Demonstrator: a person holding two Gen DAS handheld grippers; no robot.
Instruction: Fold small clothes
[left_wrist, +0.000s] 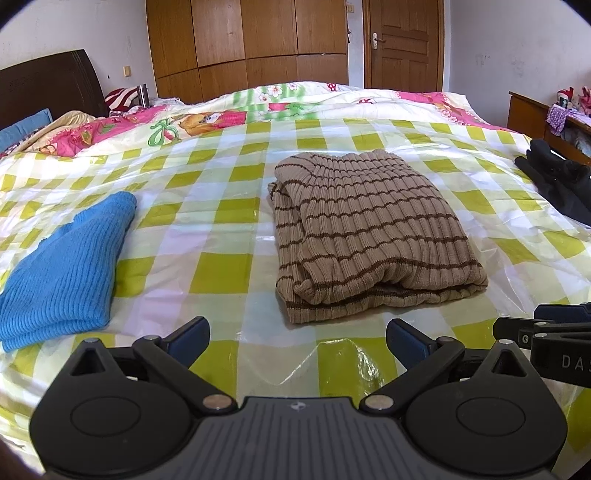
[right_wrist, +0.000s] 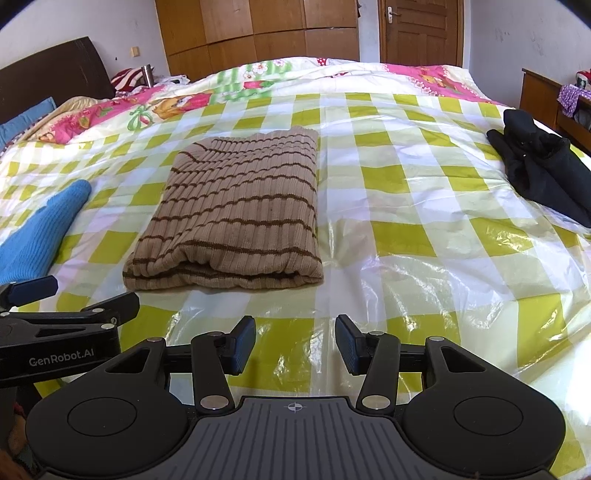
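A tan knit garment with brown stripes (left_wrist: 369, 229) (right_wrist: 236, 218) lies folded into a thick rectangle on the green-and-white checked plastic sheet (left_wrist: 221, 269) (right_wrist: 406, 206) over the bed. My left gripper (left_wrist: 298, 338) stands open in front of its near edge, a little short of it, nothing between the fingers. My right gripper (right_wrist: 295, 343) is open about half way, empty, and sits to the right of the folded garment's near corner. Each gripper shows at the edge of the other's view.
A folded blue knit (left_wrist: 62, 269) (right_wrist: 37, 236) lies to the left. A black garment (left_wrist: 557, 181) (right_wrist: 543, 162) is heaped at the right edge of the bed. A floral quilt (left_wrist: 221, 118), dark headboard (left_wrist: 48, 85), wardrobe and door lie beyond.
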